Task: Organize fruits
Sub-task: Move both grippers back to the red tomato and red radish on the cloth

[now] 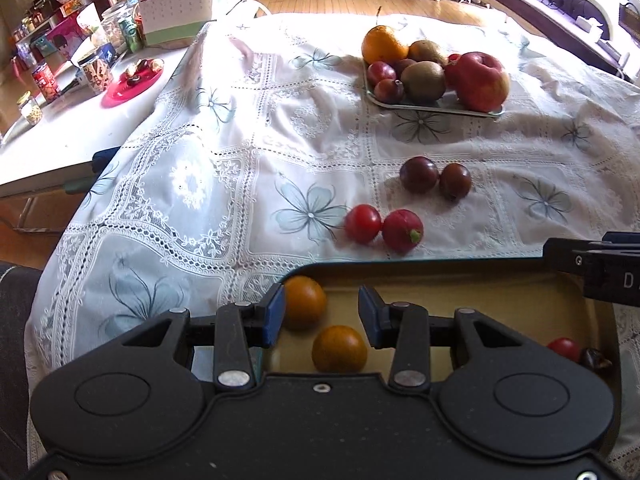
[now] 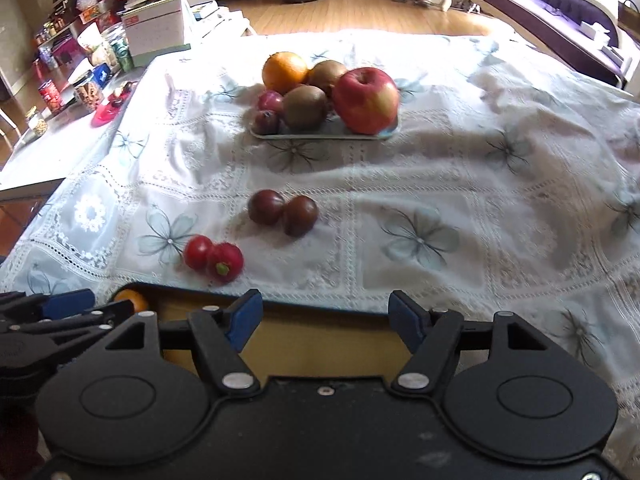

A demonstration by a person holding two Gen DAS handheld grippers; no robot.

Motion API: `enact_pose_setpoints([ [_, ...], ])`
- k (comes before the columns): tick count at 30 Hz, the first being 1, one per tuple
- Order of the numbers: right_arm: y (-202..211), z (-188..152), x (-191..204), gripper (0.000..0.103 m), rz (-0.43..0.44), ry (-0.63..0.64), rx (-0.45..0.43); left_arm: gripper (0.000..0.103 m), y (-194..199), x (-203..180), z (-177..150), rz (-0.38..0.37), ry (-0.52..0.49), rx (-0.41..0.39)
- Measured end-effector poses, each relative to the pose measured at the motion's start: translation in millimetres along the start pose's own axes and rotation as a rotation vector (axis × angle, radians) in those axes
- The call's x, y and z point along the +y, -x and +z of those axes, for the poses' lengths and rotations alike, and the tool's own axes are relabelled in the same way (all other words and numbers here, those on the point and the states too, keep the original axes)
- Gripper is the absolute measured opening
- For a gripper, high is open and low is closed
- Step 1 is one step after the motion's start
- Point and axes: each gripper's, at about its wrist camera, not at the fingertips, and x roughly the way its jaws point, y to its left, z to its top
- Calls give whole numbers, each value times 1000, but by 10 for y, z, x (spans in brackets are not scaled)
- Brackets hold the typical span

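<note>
My left gripper [image 1: 322, 312] hangs open over a dark-rimmed yellow tray [image 1: 440, 292] at the table's near edge, with nothing between its fingers. Two small orange fruits [image 1: 339, 349] lie in the tray below it, one [image 1: 304, 300] beside the left finger. A red tomato [image 1: 564, 349] and a dark fruit [image 1: 596, 358] sit at the tray's right end. My right gripper [image 2: 326, 312] is open and empty above the same tray [image 2: 320, 344]. On the cloth lie two red tomatoes [image 2: 212, 258] and two dark plums [image 2: 282, 210]. A plate [image 2: 324, 134] at the back holds an orange, kiwis, plums and an apple [image 2: 366, 100].
A white lace tablecloth [image 2: 460, 184] covers the table, wrinkled at the right. A side table on the left carries a red plate [image 1: 132, 82], jars, a can [image 1: 45, 80] and a calendar [image 1: 176, 8]. The right gripper's body [image 1: 604, 272] juts in over the tray's right corner.
</note>
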Motion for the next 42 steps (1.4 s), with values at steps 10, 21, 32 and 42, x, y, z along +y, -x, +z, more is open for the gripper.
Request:
enact_pose_setpoints([
  [10, -355, 245, 221, 70, 11, -22, 56, 49, -276, 107, 156, 47, 9, 46],
  [21, -628, 298, 406, 67, 27, -33, 96, 50, -520, 231, 404, 32, 32, 92],
  [32, -733, 310, 503, 61, 31, -17, 120, 50, -531, 386, 544, -22, 75, 100],
  [42, -941, 330, 754, 61, 35, 17, 148, 50, -505, 500, 661, -20, 105, 78],
])
